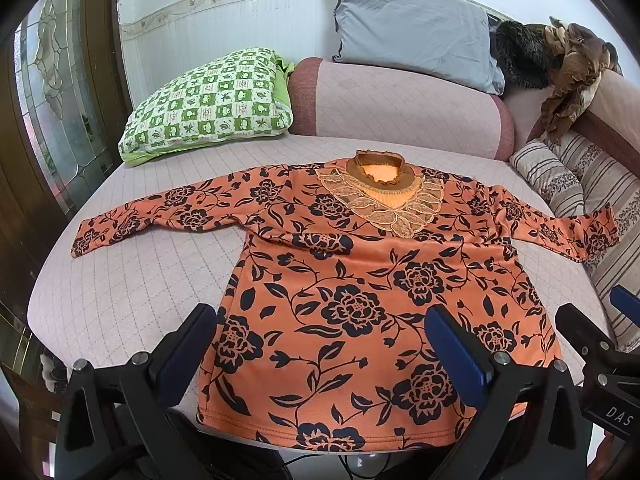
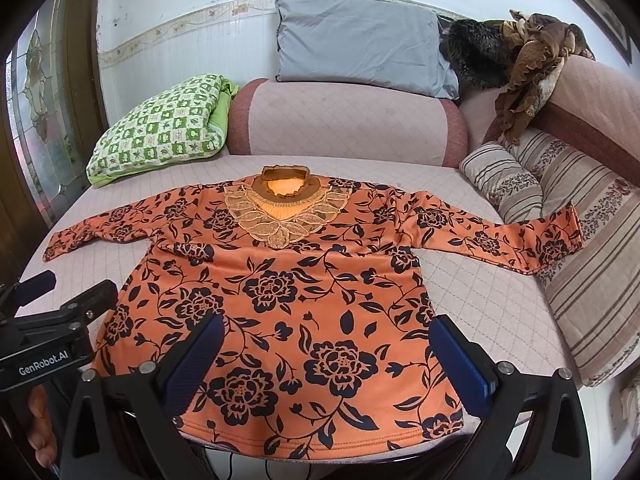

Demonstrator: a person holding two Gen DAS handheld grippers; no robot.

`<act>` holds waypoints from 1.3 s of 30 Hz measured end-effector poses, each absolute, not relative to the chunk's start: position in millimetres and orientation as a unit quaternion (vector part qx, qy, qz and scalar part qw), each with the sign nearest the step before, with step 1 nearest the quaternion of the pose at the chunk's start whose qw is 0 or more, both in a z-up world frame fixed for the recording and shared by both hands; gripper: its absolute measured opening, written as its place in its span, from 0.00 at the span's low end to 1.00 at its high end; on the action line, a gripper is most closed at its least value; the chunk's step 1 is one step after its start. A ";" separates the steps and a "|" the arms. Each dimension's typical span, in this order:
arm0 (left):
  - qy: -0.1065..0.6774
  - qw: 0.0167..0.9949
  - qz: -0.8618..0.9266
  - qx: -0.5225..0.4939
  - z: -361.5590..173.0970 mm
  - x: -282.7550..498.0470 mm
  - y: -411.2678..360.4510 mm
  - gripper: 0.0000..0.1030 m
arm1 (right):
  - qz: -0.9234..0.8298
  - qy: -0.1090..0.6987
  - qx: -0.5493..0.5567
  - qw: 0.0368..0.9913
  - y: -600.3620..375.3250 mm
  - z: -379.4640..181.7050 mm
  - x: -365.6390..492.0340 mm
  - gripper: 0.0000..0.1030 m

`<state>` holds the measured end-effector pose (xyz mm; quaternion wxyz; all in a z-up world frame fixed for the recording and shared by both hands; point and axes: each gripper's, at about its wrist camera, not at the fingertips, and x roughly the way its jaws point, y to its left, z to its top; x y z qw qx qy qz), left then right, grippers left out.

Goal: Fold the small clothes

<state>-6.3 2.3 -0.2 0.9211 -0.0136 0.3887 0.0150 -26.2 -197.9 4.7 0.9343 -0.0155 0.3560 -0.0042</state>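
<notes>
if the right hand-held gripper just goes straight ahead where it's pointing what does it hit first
Probably the orange floral top: the open right hand-held gripper hangs over its lower half, aimed toward the collar. Height above the cloth is unclear.

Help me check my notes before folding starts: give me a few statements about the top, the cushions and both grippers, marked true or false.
1. The orange floral top lies spread flat, both sleeves out. True.
2. The left gripper is clamped on the hem. False: it is open, holding nothing.
3. The right gripper is open above the top's lower part. True.
4. The green checked pillow lies on the top. False: it sits apart, beyond the sleeve.
5. The grey cushion leans against the wall. True.
</notes>
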 end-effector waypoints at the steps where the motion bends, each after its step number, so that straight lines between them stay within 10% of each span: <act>1: 0.389 0.921 0.015 -0.014 -0.2 -6.2 2.3 1.00 | -0.004 0.355 -0.015 0.935 -198.1 4.8 -26.3 1.00; 39: 0.395 0.919 0.011 -0.019 -6.0 -6.2 1.8 1.00 | 0.006 0.362 -0.005 0.932 -202.0 3.2 -24.1 1.00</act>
